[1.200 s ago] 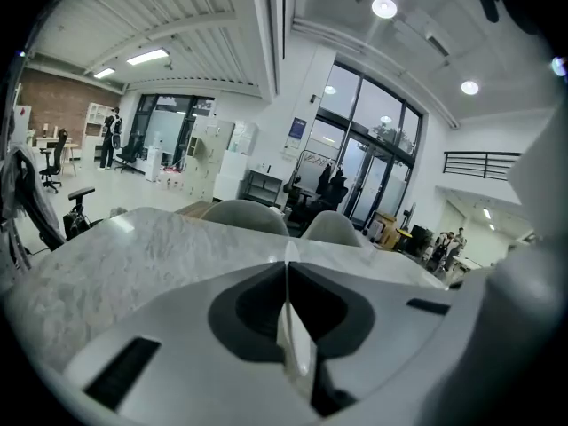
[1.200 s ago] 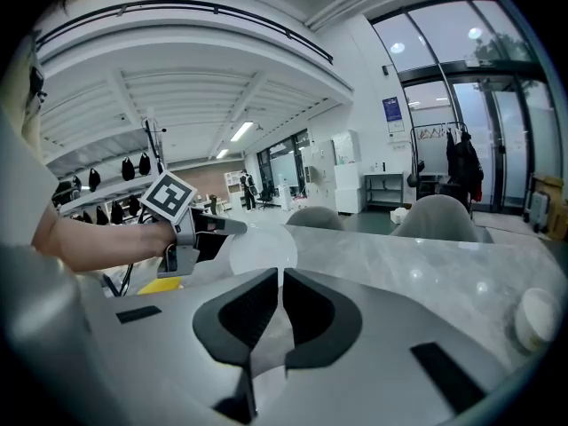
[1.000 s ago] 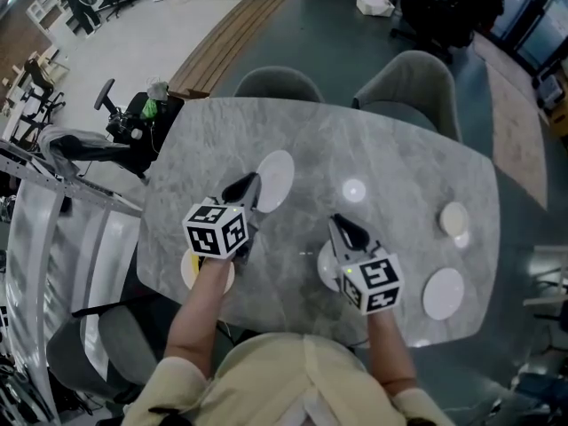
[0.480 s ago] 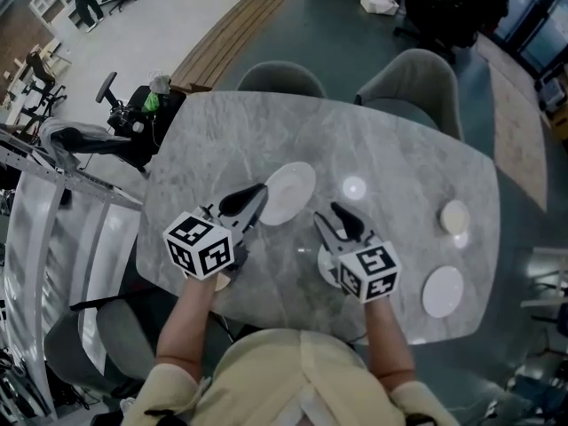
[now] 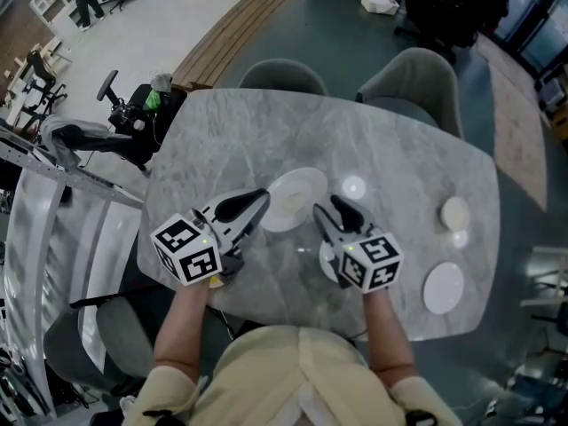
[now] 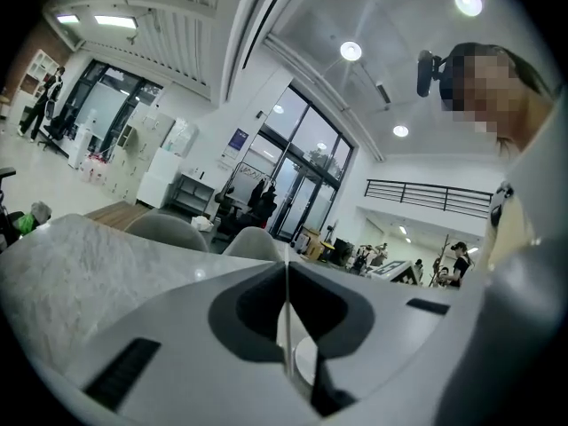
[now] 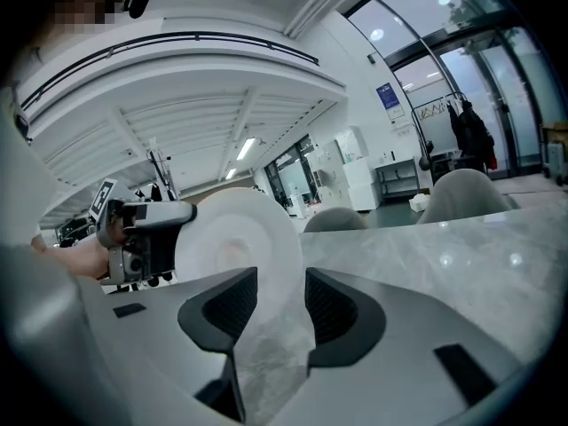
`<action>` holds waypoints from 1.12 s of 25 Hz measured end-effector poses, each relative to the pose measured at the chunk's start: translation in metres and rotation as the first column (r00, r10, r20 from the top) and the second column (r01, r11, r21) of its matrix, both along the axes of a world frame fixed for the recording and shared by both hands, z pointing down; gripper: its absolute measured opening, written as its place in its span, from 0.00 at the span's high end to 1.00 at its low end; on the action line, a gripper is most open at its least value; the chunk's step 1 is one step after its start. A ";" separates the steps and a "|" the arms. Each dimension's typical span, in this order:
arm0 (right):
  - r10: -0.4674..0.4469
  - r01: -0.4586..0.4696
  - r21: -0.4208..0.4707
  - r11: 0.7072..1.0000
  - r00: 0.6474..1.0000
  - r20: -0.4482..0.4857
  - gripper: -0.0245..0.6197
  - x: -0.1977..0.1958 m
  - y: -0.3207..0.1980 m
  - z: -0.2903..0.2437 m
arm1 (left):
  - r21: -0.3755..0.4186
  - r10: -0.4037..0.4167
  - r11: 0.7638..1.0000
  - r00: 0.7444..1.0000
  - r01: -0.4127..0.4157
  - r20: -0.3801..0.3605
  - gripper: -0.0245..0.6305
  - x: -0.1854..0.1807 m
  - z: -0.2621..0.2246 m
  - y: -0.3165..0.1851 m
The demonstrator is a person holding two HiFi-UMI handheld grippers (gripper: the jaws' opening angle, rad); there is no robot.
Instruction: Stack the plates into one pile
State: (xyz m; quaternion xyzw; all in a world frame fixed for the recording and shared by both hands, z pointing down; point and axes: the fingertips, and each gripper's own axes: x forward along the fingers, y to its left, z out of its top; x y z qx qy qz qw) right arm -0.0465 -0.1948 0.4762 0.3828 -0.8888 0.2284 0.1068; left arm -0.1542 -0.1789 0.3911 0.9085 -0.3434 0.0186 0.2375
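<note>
My left gripper is shut on the rim of a white plate and holds it tilted above the middle of the marble table. In the left gripper view the plate's edge shows as a thin line between the closed jaws of the left gripper. My right gripper is just right of that plate; its jaws are opening and nothing is between them. A second white plate lies on the table under it, partly hidden. In the right gripper view the held plate stands beyond the right gripper.
A small cream plate and a white plate lie at the table's right end. A yellowish plate peeks out under the left gripper's cube. Two grey chairs stand at the far side; equipment stands left of the table.
The left gripper has risen and carried its plate to the right, toward the table's middle. The right gripper's jaws went from shut to wide open; that hand stayed in place.
</note>
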 end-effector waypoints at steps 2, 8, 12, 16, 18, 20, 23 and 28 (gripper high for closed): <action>0.005 -0.005 -0.004 1.000 1.000 0.009 0.73 -0.001 0.000 0.001 | -0.004 0.013 1.000 1.000 -0.013 -0.026 0.94 0.002 -0.004 0.004; 0.020 -0.020 0.001 1.000 0.999 0.032 0.74 -0.004 0.005 -0.005 | -0.013 0.020 1.000 0.996 -0.021 -0.086 0.94 0.000 -0.008 0.011; 0.027 -0.027 -0.002 1.000 0.999 0.030 0.74 -0.001 0.012 -0.008 | -0.042 0.000 0.999 0.993 -0.005 -0.122 0.94 -0.003 -0.004 0.011; 0.067 -0.067 -0.017 0.998 0.998 0.010 0.77 0.016 0.016 -0.002 | -0.061 -0.012 0.998 0.995 0.006 -0.099 0.94 0.006 0.010 0.007; 0.092 -0.092 -0.024 0.995 0.996 -0.013 0.77 0.028 0.020 0.002 | -0.078 -0.009 0.997 0.996 0.001 -0.091 0.94 0.015 0.019 0.005; 0.117 -0.119 -0.036 0.992 0.992 -0.035 0.77 0.040 0.024 0.007 | -0.097 0.003 0.995 0.996 -0.012 -0.090 0.94 0.026 0.026 0.004; 0.172 -0.175 -0.059 0.983 0.984 -0.055 0.77 0.062 0.033 0.014 | -0.125 0.038 0.991 0.995 -0.049 -0.091 0.94 0.046 0.038 0.004; 0.263 -0.271 -0.095 0.958 0.961 -0.087 0.77 0.096 0.052 0.026 | -0.180 0.095 0.977 0.991 -0.111 -0.098 0.94 0.080 0.058 0.009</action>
